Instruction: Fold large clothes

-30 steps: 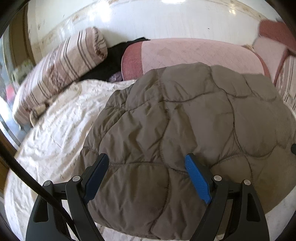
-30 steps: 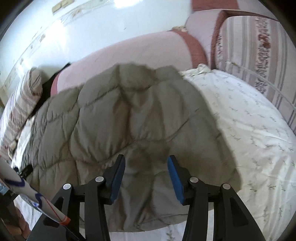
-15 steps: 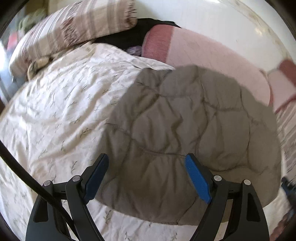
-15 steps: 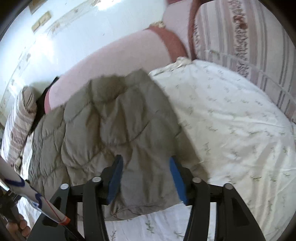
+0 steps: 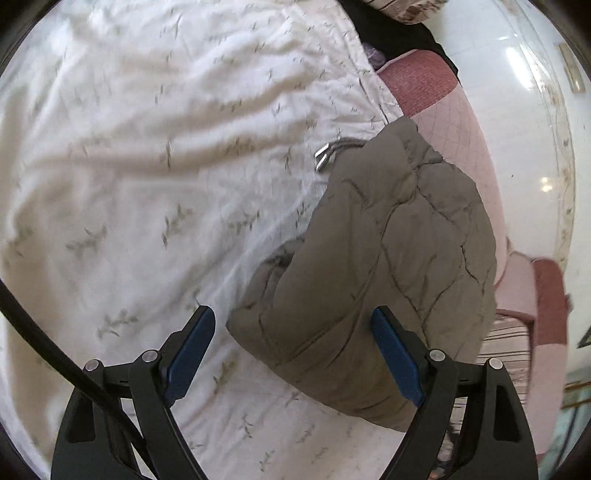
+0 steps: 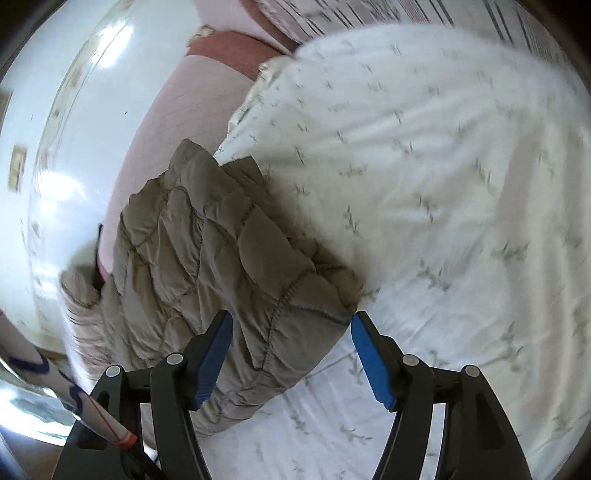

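Observation:
A grey-brown quilted jacket (image 5: pixel 388 266) lies folded into a thick bundle on a white leaf-print bedsheet (image 5: pixel 147 166). My left gripper (image 5: pixel 295 325) hovers open above the bundle's near left corner, its blue pads apart and pressing on nothing. Two metal drawstring tips (image 5: pixel 323 157) poke out at the bundle's far left. In the right wrist view the same jacket (image 6: pixel 221 258) shows its stacked layers at the right edge. My right gripper (image 6: pixel 291 328) hangs above that corner; its jaws are opening and the pads stand clear of the fabric.
A pink padded headboard (image 5: pixel 465 122) runs behind the jacket. A dark garment (image 5: pixel 391 33) lies at the sheet's far corner. Striped cushions (image 6: pixel 369 14) sit at the far right of the bed. A person's white sleeve (image 6: pixel 81 402) shows at lower left.
Both views have swung down and rolled. The jacket, seen before as a broad spread, now lies as a narrower folded bundle. The right gripper's jaws stand wider apart than before.

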The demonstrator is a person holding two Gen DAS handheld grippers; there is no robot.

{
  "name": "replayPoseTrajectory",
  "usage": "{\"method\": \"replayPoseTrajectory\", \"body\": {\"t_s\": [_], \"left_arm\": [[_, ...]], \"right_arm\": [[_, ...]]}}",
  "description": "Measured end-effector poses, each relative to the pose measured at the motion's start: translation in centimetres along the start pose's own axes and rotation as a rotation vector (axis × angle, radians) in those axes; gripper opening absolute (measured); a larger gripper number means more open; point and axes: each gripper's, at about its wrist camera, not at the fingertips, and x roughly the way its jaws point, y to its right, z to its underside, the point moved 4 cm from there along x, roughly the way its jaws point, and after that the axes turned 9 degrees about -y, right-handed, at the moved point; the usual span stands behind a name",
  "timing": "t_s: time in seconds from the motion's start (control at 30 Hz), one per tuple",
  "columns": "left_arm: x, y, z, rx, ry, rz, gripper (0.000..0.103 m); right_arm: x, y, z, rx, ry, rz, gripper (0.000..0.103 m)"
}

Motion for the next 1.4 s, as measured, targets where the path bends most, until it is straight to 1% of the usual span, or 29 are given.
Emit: {"method": "replayPoseTrajectory", "body": {"t_s": [0.1,0.2,0.23,0.33,0.4,0.43,0.47,0.5,0.53,0.57,0.6,0.63,0.7,0.73,0.83,0.9,0.97,1.07,1.13,1.23,1.3,1.4], "left_arm": [[1.4,0.0,0.4,-0.026,-0.032,0.055,0.086],[2.5,0.3,0.9,-0.039,-0.033,0.079,0.086],[2.7,0.3,1.0,-0.041,-0.032,0.083,0.086],[3.1,0.8,0.9,-0.042,-0.008,0.074,0.087],[3.1,1.4,0.8,-0.022,0.022,0.042,0.086],[3.0,1.7,0.8,-0.008,0.038,0.024,0.082],[2.8,2.0,0.9,0.011,0.053,0.003,0.078],[2.6,2.4,0.9,0.029,0.065,-0.013,0.07],[2.3,3.1,1.0,0.067,0.091,-0.046,0.062],[2.0,3.6,1.1,0.098,0.111,-0.073,0.058],[1.7,4.2,1.3,0.129,0.132,-0.105,0.052],[1.4,4.8,1.5,0.17,0.161,-0.151,0.049],[0.9,6.2,2.1,0.246,0.229,-0.247,0.045],[0.5,7.1,2.6,0.294,0.275,-0.306,0.043],[-0.3,9.0,3.8,0.379,0.368,-0.384,0.04],[-1.6,9.7,4.4,0.419,0.415,-0.406,0.04],[-2.9,10.0,5.1,0.438,0.451,-0.407,0.039],[-4.4,10.5,6.4,0.45,0.479,-0.401,0.039],[-5.5,10.3,7.4,0.455,0.493,-0.396,0.039],[-7.8,9.6,9.7,0.464,0.517,-0.393,0.039],[-8.8,9.1,11.5,0.47,0.519,-0.386,0.039],[-9.2,6.6,14.1,0.459,0.477,-0.366,0.04]], "right_arm": [[1.2,0.8,0.5,0.063,-0.048,-0.069,0.071],[1.9,0.9,0.4,0.077,-0.054,-0.104,0.072],[2.1,0.9,0.3,0.078,-0.05,-0.114,0.074],[2.9,0.7,-0.1,0.07,-0.038,-0.126,0.075],[3.5,0.8,-0.4,0.066,-0.033,-0.121,0.075],[3.8,0.7,-0.5,0.059,-0.032,-0.119,0.068],[3.9,0.4,-0.6,0.046,-0.029,-0.106,0.057],[3.7,0.1,-0.7,0.029,-0.02,-0.088,0.053],[3.4,-0.3,-0.6,0.004,-0.009,-0.07,0.045],[3.0,-1.1,-0.6,-0.044,0.009,-0.036,0.04],[2.6,-2.2,-0.4,-0.101,0.032,0.011,0.039],[2.4,-2.8,-0.3,-0.131,0.049,0.037,0.037],[1.6,-4.8,0.4,-0.237,0.099,0.135,0.035],[1.1,-6.4,1.0,-0.326,0.142,0.202,0.034],[-0.1,-9.6,2.8,-0.508,0.24,0.326,0.033],[-0.8,-10.6,3.5,-0.55,0.271,0.339,0.033],[-1.9,-11.3,4.1,-0.574,0.295,0.345,0.032],[-3.4,-11.9,4.7,-0.591,0.312,0.34,0.032],[-4.5,-11.8,5.0,-0.586,0.313,0.322,0.032],[-7.3,-11.1,6.6,-0.556,0.302,0.272,0.032],[-8.4,-10.3,7.8,-0.544,0.298,0.255,0.032],[-9.7,-8.1,9.6,-0.501,0.272,0.236,0.032]]}}
